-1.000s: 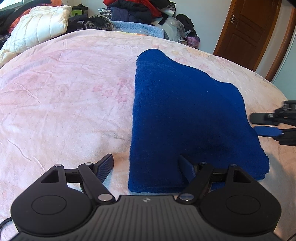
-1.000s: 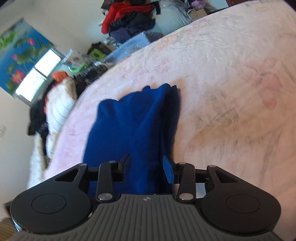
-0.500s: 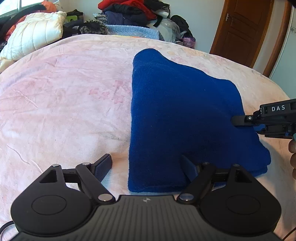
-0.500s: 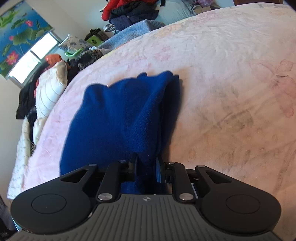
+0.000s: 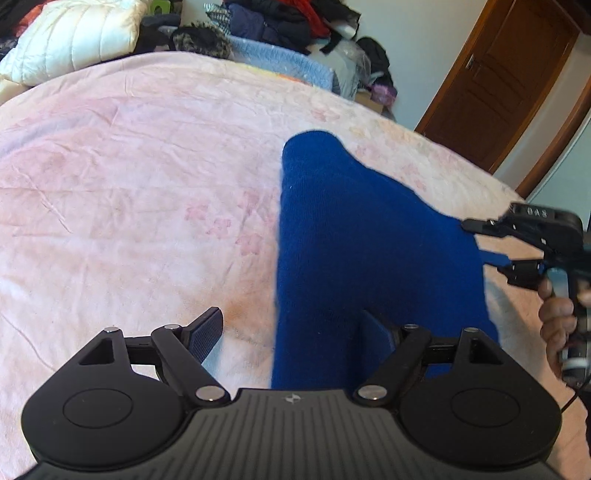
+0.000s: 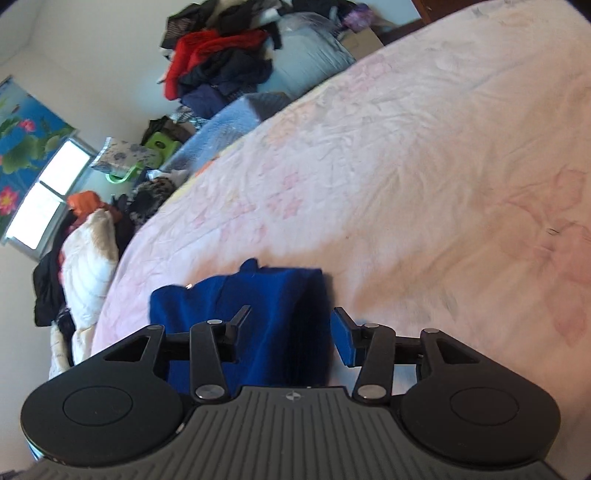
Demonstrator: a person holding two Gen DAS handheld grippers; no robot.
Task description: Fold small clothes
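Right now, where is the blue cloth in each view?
Left wrist: blue cloth right of centre, running from mid-picture down to the gripper.
Right wrist: blue cloth low, left of centre, between the fingers.
Shared landmark: the red and dark clothes pile beyond the bed.

A blue garment of thick, fuzzy matt knit lies on a bed covered in soft, creased pink cloth with a faded flower print. Both the left gripper and the right gripper are matt black plastic with ribbed housings and shiny metal pivot pins, while a brown door of glossy panelled wood stands behind.
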